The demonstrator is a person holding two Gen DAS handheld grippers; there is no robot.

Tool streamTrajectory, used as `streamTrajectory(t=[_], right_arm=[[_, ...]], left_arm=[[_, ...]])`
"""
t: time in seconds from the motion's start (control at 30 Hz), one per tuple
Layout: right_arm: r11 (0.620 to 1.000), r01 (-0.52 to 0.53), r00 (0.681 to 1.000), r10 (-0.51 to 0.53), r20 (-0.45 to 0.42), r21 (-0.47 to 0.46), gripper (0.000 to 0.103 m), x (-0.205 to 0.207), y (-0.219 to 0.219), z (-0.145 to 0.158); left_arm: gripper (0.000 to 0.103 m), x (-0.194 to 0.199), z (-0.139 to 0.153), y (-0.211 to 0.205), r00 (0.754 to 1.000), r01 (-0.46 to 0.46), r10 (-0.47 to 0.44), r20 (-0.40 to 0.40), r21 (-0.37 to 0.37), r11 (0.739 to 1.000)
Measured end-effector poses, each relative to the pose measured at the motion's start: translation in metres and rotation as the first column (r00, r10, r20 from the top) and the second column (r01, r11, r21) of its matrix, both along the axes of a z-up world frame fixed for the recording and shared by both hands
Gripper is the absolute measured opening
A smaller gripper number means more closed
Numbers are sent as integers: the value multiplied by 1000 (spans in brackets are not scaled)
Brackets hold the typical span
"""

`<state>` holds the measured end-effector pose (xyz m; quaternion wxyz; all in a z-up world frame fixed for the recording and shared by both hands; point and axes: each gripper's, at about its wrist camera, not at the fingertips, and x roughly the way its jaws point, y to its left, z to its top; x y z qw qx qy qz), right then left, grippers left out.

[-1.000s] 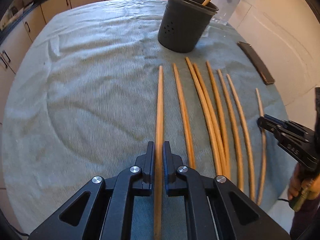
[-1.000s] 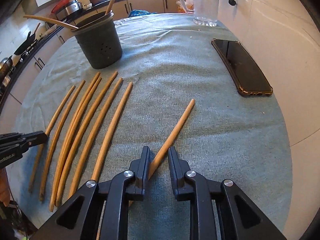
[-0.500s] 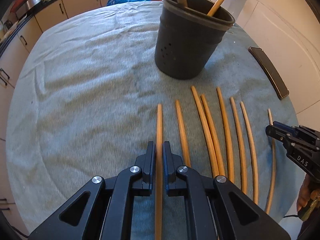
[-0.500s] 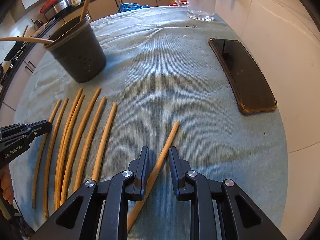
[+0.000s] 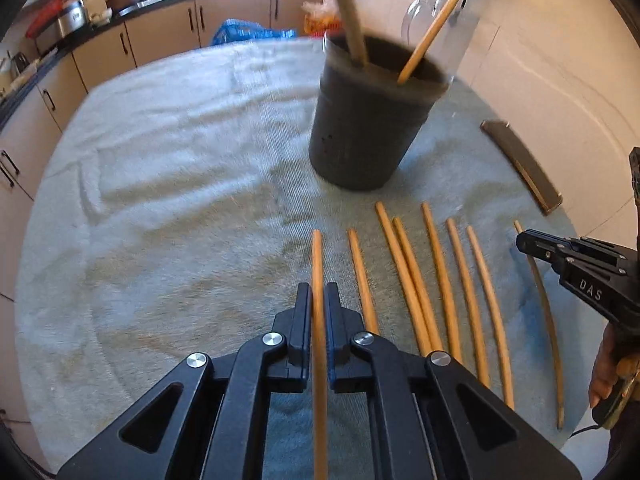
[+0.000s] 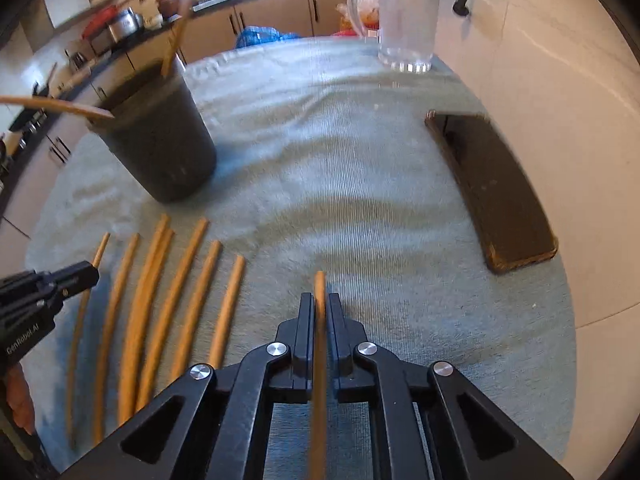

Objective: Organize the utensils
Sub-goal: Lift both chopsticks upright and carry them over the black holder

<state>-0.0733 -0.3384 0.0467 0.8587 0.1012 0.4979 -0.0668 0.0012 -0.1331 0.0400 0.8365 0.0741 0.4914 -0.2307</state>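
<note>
A long tan wooden stick (image 5: 319, 276) is clamped between the closed fingers of the left gripper (image 5: 319, 300), its free end pointing toward the dark grey perforated plastic utensil holder (image 5: 368, 128), which is seen much nearer and larger in the left wrist view than 1 second ago. A second tan wooden stick (image 6: 319, 292) is now clamped in the right gripper (image 6: 319, 308); 1 second ago it was lying at an angle between jaws set apart, and it is now held straight along the fingers with the jaws drawn in on it. Both views are blurred by motion, and the rows of sticks are seen lower in each picture, so both grippers are judged to have been carried forward toward the holder.

6 more tan sticks (image 5: 440, 272) are left lying side by side on the pale green towel-covered table (image 5: 160, 200), just right of the left gripper's stick, and a thinner, darker stick (image 5: 544, 308) is lying beside the right gripper. 2 sticks (image 5: 436, 24) are already standing in the holder. A black phone in a brown case (image 6: 496, 192) and a clear glass jug (image 6: 406, 20) are set well apart from the row.

With 2 sticks gripped at once, the drop into the holder is judged to be the next step, and most of the sorting is not yet done
</note>
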Motion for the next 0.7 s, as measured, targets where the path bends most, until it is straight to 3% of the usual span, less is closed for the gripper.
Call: streamTrajectory(t=[0.43, 0.7], right_arm=[[998, -17, 956, 32, 292, -54, 6, -64, 18, 91], [998, -13, 919, 38, 393, -65, 6, -109, 23, 125]], left_arm=[[6, -74, 101, 50, 979, -28, 62, 195, -173, 984], [6, -118, 126, 65, 955, -18, 76, 286, -200, 980]])
